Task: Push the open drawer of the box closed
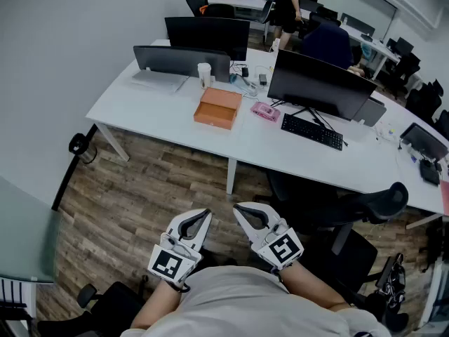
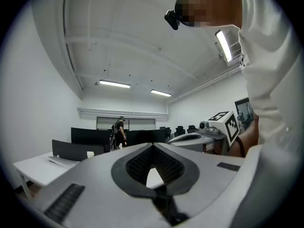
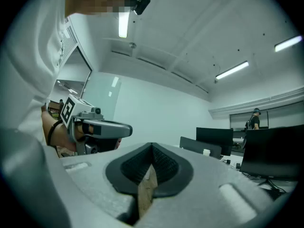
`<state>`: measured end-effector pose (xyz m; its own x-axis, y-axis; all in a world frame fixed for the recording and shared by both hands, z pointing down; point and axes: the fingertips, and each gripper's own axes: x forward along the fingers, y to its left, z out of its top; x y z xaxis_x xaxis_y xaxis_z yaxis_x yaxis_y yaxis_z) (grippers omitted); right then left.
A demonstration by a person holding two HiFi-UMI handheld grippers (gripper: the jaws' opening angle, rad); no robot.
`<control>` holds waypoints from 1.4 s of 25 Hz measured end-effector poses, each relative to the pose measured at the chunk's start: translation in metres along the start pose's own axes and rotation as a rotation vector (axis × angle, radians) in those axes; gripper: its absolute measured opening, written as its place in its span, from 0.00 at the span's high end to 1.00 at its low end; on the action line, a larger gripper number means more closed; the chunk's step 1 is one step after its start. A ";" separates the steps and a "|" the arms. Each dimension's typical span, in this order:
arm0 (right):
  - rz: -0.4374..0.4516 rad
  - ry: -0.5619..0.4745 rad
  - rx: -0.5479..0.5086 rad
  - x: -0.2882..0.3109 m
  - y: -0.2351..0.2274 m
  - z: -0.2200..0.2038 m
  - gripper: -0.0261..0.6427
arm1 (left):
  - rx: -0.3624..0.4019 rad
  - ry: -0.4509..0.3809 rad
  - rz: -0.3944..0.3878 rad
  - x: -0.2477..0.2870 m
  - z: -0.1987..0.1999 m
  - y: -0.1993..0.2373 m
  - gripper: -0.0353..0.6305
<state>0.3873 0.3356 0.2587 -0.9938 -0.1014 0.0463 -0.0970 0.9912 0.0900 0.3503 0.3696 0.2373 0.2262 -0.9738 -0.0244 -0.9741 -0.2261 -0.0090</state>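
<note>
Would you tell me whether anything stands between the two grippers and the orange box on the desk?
Nothing visible does. Only bare floor and open desk top lie between the left gripper, the right gripper and the orange box; the chair stands off to the right.

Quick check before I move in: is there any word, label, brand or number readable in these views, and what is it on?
No text can be read in any view.
Left marker cube, right marker cube: black-and-white square patterns only, no letters.
Orange box, white cup, pink item, keyboard: any print is too small to read.
</note>
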 end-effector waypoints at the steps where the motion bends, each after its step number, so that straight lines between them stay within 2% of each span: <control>1: -0.001 -0.001 0.003 0.000 -0.001 0.000 0.96 | -0.002 0.002 0.001 0.000 -0.003 0.000 0.95; 12: 0.013 0.011 0.005 0.010 -0.006 -0.004 0.96 | -0.004 0.021 -0.014 0.006 -0.011 0.009 0.95; 20: 0.029 0.012 0.010 0.046 -0.007 -0.004 0.96 | -0.019 0.025 -0.008 0.005 -0.017 0.045 0.95; 24: 0.042 0.022 0.020 0.080 -0.009 -0.008 0.96 | -0.030 0.013 0.007 0.002 -0.019 0.078 0.95; 30: 0.062 0.026 0.022 0.154 -0.011 -0.006 0.96 | -0.026 0.006 0.012 -0.004 -0.021 0.151 0.95; 35: 0.064 0.016 0.029 0.216 -0.010 0.005 0.96 | -0.010 -0.013 0.001 -0.012 -0.005 0.210 0.95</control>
<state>0.1737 0.3039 0.2631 -0.9970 -0.0392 0.0673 -0.0354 0.9977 0.0575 0.1434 0.3334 0.2409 0.2256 -0.9735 -0.0374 -0.9742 -0.2257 0.0006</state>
